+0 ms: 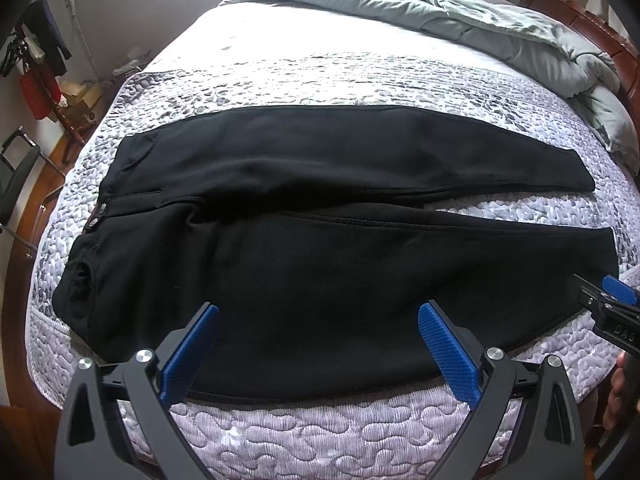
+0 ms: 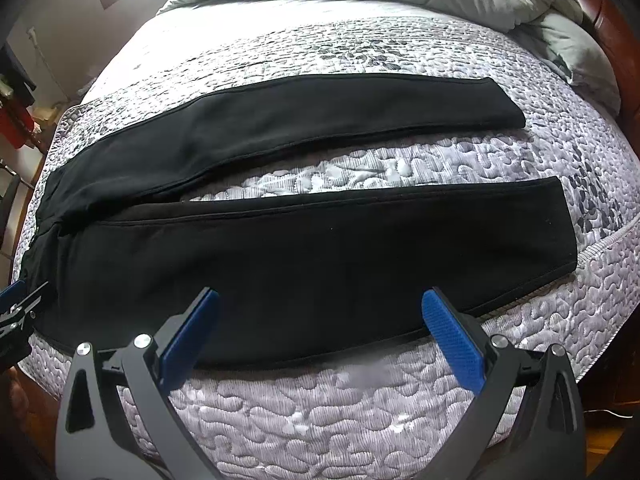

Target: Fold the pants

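Observation:
Black pants (image 1: 312,216) lie flat on the quilted bed, waist to the left, two legs running right and spread apart. In the right wrist view the pants (image 2: 320,264) show a strip of bedding between the legs. My left gripper (image 1: 319,312) is open and empty, over the near leg close to the bed's front edge. My right gripper (image 2: 320,300) is open and empty, over the near leg further toward its cuff. The right gripper also shows at the right edge of the left wrist view (image 1: 612,300). The left gripper shows at the left edge of the right wrist view (image 2: 16,304).
The bed (image 1: 320,436) has a grey-white quilted cover. A rumpled grey duvet (image 1: 480,24) lies at the far right by the wooden headboard (image 1: 592,28). A chair (image 1: 16,176), boxes (image 1: 80,100) and hanging items stand on the floor to the left.

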Available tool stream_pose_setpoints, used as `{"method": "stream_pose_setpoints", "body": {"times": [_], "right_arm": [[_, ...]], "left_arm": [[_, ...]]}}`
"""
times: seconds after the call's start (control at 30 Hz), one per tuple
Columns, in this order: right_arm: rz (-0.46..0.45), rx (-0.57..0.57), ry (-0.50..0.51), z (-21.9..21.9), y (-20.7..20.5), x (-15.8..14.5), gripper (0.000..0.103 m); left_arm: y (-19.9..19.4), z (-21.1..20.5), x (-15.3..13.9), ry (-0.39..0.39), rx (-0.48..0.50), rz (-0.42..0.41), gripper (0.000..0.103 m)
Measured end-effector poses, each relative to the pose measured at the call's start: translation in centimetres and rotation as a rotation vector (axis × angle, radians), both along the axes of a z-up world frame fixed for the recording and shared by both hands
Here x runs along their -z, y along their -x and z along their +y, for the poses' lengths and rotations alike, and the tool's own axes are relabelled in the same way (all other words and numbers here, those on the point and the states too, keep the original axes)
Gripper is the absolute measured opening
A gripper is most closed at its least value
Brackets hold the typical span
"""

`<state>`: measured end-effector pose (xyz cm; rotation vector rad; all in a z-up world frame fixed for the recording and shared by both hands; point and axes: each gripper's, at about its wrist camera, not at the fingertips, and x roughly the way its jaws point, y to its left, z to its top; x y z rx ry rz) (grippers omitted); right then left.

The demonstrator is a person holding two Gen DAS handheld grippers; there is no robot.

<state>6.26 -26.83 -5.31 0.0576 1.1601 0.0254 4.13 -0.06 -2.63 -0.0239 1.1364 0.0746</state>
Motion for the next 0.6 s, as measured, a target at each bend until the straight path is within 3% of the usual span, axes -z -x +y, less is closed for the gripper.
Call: {"method": "stream_pose_setpoints", "body": {"times": [0.1, 0.2, 0.27, 0.33, 0.43, 0.53, 0.6], "right_arm": [[-0.012, -0.015, -0.011, -0.5, -0.5, 0.2, 0.1], [-0.024, -0.036, -0.018, -2.7, -2.5, 0.1, 0.1], [-0.049, -0.008, -0.019, -6.2, -5.1, -0.5, 0.1], [-0.075, 0.045, -0.01, -10.1, -7.9, -1.1, 0.1], [-0.058, 0.118, 0.008, -16.8, -14.1, -0.7, 0.1], [0.011, 0.148, 0.002, -22.0, -19.8, 1.2, 0.1], [0.102, 0.118, -0.037, -24.5, -23.0, 3.4, 0.1]], "left_arm": [[-0.6, -0.1, 0.9, 0.017, 0.009, 0.013, 0.099], [-2.6, -0.4, 2.1, 0.161, 0.076, 0.044, 0.099], [-4.3, -0.6, 2.1, 0.207, 0.052, 0.031, 0.099], [-6.7, -1.6, 1.4, 0.149, 0.042, -0.006, 0.099], [-11.2, -4.5, 0.4, 0.09, 0.123, -0.06, 0.099], [-16.4, -7.8, 0.5, 0.126, 0.167, -0.049, 0.099], [-19.0, -9.9, 0.7, 0.171, 0.197, -0.025, 0.099]]}}
